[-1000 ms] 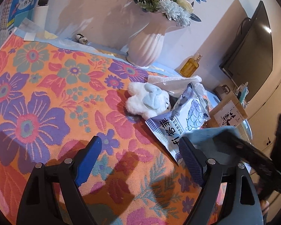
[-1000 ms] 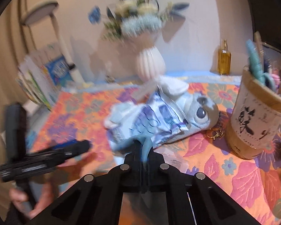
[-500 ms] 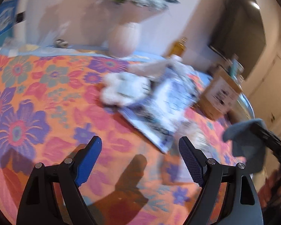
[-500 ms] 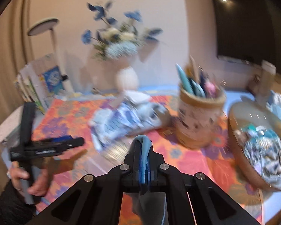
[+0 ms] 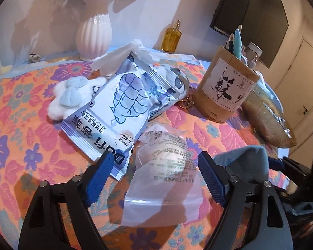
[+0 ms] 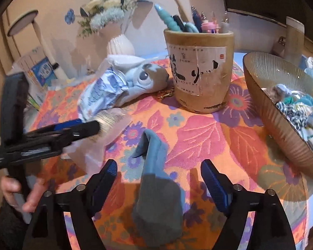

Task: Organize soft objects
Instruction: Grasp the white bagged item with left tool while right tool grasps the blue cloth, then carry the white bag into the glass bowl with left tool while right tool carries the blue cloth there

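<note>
Biggest risk I see: the blue cloth [image 6: 156,179] is draped half over the tabletop [image 6: 198,129] edge, so with the right tool [image 6: 159,182] spread wide and gripping nothing, it could slide off. It sits right between those fingers, apparently not touched by either. Left tool [image 5: 154,174] is wide open too, straddling the frosted bag [image 5: 167,166], which lies between its fingers. That plastic looks slippery, so a pinch might just squirt it toward the wipes pack [image 5: 123,104].
</note>
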`<action>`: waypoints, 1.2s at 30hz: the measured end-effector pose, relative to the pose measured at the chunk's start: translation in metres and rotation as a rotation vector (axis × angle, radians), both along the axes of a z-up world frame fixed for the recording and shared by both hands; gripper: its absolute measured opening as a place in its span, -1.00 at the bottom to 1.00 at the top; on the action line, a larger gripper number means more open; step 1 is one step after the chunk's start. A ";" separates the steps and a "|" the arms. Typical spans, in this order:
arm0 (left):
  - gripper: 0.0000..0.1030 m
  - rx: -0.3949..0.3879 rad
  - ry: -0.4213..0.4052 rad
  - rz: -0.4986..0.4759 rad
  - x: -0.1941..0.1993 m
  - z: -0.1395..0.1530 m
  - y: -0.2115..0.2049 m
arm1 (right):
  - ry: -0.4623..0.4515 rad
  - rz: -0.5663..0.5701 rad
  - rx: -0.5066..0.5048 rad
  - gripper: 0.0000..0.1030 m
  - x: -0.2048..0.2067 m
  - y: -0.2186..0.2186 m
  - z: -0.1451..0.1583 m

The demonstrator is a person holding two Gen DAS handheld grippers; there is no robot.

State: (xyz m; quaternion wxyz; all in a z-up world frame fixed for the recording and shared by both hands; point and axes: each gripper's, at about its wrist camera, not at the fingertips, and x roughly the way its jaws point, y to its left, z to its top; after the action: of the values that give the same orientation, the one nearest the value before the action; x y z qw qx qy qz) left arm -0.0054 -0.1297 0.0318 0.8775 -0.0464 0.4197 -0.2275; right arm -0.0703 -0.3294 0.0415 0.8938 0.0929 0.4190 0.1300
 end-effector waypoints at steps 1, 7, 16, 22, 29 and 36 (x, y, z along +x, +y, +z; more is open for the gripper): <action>0.41 -0.009 -0.008 0.005 -0.001 0.001 0.000 | 0.007 0.004 0.016 0.59 -0.001 -0.001 -0.001; 0.41 0.005 -0.008 -0.043 -0.006 0.001 -0.010 | 0.058 0.021 0.034 0.61 -0.016 0.006 -0.016; 0.04 0.115 -0.033 -0.089 -0.011 -0.005 -0.034 | -0.021 0.007 -0.073 0.61 -0.031 -0.004 -0.018; -0.14 0.148 -0.071 -0.109 -0.016 -0.004 -0.040 | -0.032 0.043 -0.065 0.15 -0.023 -0.008 -0.021; -0.14 0.140 -0.052 -0.106 -0.014 -0.006 -0.038 | 0.021 0.021 -0.114 -0.29 0.037 0.017 -0.020; -0.27 0.147 -0.065 -0.106 -0.015 -0.005 -0.041 | 0.004 0.008 -0.041 -0.87 0.044 0.014 -0.017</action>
State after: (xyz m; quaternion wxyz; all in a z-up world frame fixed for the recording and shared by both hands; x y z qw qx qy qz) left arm -0.0204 -0.1702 0.0271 0.8784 0.0477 0.4085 -0.2436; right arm -0.0266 -0.3156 0.0248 0.8942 0.0733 0.4237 0.1246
